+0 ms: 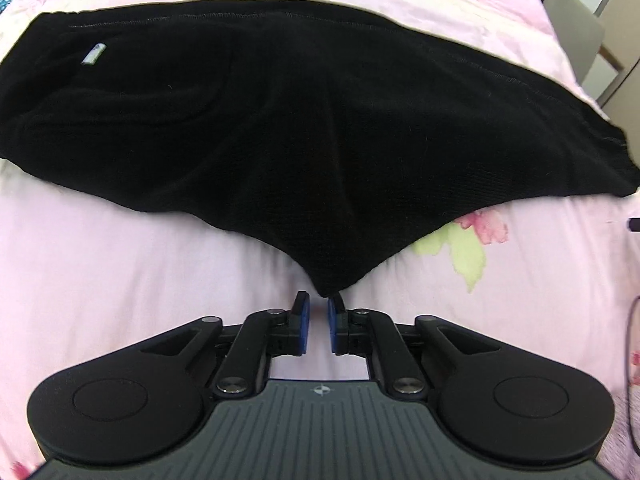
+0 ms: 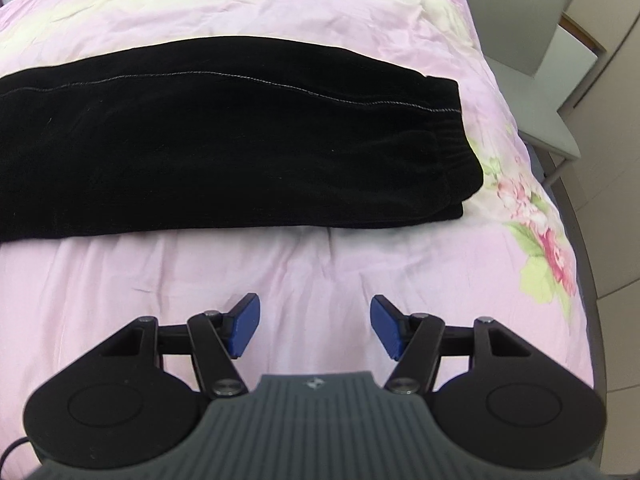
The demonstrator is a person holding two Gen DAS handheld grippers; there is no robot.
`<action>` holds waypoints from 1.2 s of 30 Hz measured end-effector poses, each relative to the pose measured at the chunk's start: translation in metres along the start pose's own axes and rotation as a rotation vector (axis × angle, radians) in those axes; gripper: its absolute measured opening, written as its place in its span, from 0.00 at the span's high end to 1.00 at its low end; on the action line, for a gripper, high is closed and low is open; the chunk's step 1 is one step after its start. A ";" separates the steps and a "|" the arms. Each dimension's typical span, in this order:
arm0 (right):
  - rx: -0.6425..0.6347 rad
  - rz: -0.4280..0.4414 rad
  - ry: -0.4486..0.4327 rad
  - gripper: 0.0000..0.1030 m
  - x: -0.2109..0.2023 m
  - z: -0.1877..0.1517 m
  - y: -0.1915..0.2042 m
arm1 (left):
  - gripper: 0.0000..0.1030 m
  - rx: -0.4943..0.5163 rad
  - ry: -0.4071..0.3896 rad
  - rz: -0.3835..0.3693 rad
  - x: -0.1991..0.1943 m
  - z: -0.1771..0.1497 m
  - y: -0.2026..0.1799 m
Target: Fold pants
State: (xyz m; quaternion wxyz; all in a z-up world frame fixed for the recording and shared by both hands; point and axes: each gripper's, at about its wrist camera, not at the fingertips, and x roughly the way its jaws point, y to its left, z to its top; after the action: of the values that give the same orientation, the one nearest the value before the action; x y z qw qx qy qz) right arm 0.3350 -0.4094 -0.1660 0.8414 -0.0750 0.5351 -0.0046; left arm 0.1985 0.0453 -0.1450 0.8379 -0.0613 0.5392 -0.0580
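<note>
Fingers, left gripper (image 1: 319, 312): blue pads (image 1: 305, 322) nearly together, a narrow gap between; the pants' (image 1: 248, 120) drawn-out tip reaches to just above the gap; whether the pads pinch it cannot be told. Fingers, right gripper (image 2: 315, 322): blue pads wide apart, nothing between, over bare sheet (image 2: 304, 264). Pants: black, spread across a pink floral sheet on the bed, one point of cloth pulled toward the left gripper, a white label (image 1: 93, 54) at left; in the right view, stacked cuffs (image 2: 576, 176) lie flat, well apart from the right gripper. Chair (image 2: 532, 48): grey, beside the bed.
</note>
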 end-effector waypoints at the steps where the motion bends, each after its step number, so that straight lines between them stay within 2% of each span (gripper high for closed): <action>1: -0.008 0.003 -0.005 0.42 -0.002 0.001 0.001 | 0.81 0.008 -0.014 -0.020 -0.009 0.004 0.007; 3: -0.028 0.000 -0.019 0.42 -0.004 0.006 0.002 | 0.66 0.008 -0.046 -0.046 -0.025 0.017 0.023; 5: -0.042 -0.002 -0.032 0.42 -0.004 0.012 0.001 | 0.58 0.023 -0.096 -0.033 -0.039 0.034 0.034; 7: -0.043 0.002 -0.046 0.42 -0.003 0.020 -0.001 | 0.58 0.063 -0.167 0.056 -0.053 0.055 0.042; 9: -0.023 0.006 -0.056 0.42 -0.002 0.031 -0.002 | 0.57 0.087 -0.188 0.092 -0.061 0.078 0.055; 12: 0.002 0.047 -0.072 0.42 -0.001 0.046 0.000 | 0.56 0.112 -0.145 0.169 -0.043 0.113 0.069; 15: 0.009 0.014 -0.080 0.42 0.008 0.062 0.004 | 0.56 0.106 -0.100 0.307 -0.012 0.138 0.095; 16: 0.021 -0.012 -0.071 0.42 0.015 0.068 0.003 | 0.56 0.091 -0.091 0.358 -0.002 0.144 0.107; 17: 0.039 -0.018 -0.057 0.42 0.022 0.073 0.000 | 0.63 0.068 -0.090 0.400 0.005 0.146 0.120; 18: 0.058 -0.020 -0.040 0.42 0.031 0.078 -0.005 | 0.64 0.032 -0.076 0.427 0.013 0.148 0.135; 21: 0.142 -0.014 0.000 0.42 0.058 0.090 -0.023 | 0.68 -0.037 -0.049 0.391 0.036 0.157 0.159; 25: 0.212 -0.043 0.020 0.42 0.090 0.111 -0.040 | 0.71 0.038 -0.034 0.427 0.058 0.172 0.158; 28: 0.268 -0.056 0.032 0.42 0.109 0.128 -0.051 | 0.73 0.034 -0.047 0.428 0.064 0.185 0.163; 29: 0.281 -0.064 0.030 0.42 0.113 0.133 -0.054 | 0.78 0.030 -0.057 0.433 0.064 0.189 0.165; 30: 0.287 -0.073 0.029 0.42 0.117 0.138 -0.055 | 0.93 0.034 -0.064 0.484 0.068 0.194 0.166; 31: 0.283 -0.079 0.036 0.42 0.122 0.144 -0.056 | 0.93 0.034 -0.059 0.506 0.072 0.197 0.170; 32: 0.281 -0.081 0.042 0.42 0.126 0.147 -0.056 | 0.93 0.006 -0.042 0.490 0.077 0.202 0.175; 36: 0.284 -0.083 0.057 0.42 0.131 0.155 -0.059 | 0.93 0.048 -0.018 0.523 0.084 0.209 0.171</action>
State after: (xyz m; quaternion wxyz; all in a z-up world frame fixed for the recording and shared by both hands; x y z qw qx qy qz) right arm 0.5353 -0.4609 -0.2115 0.8271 0.0227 0.5492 -0.1172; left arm 0.4289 0.2086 -0.1627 0.8303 0.0994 0.5279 0.1482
